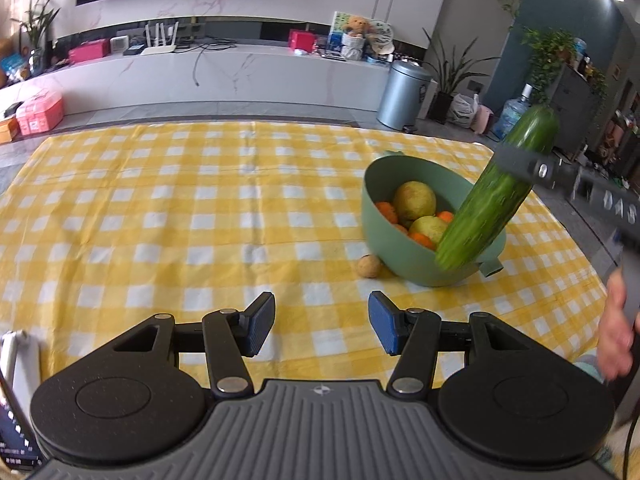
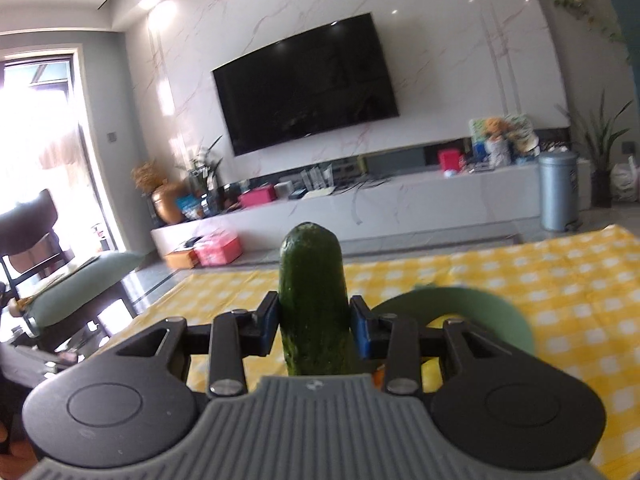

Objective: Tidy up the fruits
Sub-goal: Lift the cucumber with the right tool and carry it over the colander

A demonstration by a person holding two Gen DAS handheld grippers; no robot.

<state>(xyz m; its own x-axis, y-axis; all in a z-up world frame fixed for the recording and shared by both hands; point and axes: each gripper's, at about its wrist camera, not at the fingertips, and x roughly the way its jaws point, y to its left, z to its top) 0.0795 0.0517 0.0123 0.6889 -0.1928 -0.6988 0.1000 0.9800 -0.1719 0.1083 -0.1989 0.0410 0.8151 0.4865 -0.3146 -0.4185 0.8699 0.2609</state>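
A green bowl (image 1: 404, 258) stands on the yellow checked tablecloth (image 1: 180, 220) at the right. It holds yellow-green pears (image 1: 414, 200) and small oranges (image 1: 386, 211). My right gripper (image 2: 314, 322) is shut on a dark green cucumber (image 2: 312, 300) and holds it tilted above the bowl; the cucumber also shows in the left wrist view (image 1: 492, 200), its lower end over the bowl's near rim. The bowl's rim shows in the right wrist view (image 2: 480, 304). My left gripper (image 1: 322, 326) is open and empty above the cloth, near and left of the bowl.
A small brown round fruit (image 1: 369, 266) lies on the cloth against the bowl's left side. Beyond the table are a white TV bench (image 1: 240, 72), a grey bin (image 1: 404, 94) and plants. A chair (image 2: 36, 236) stands at the left.
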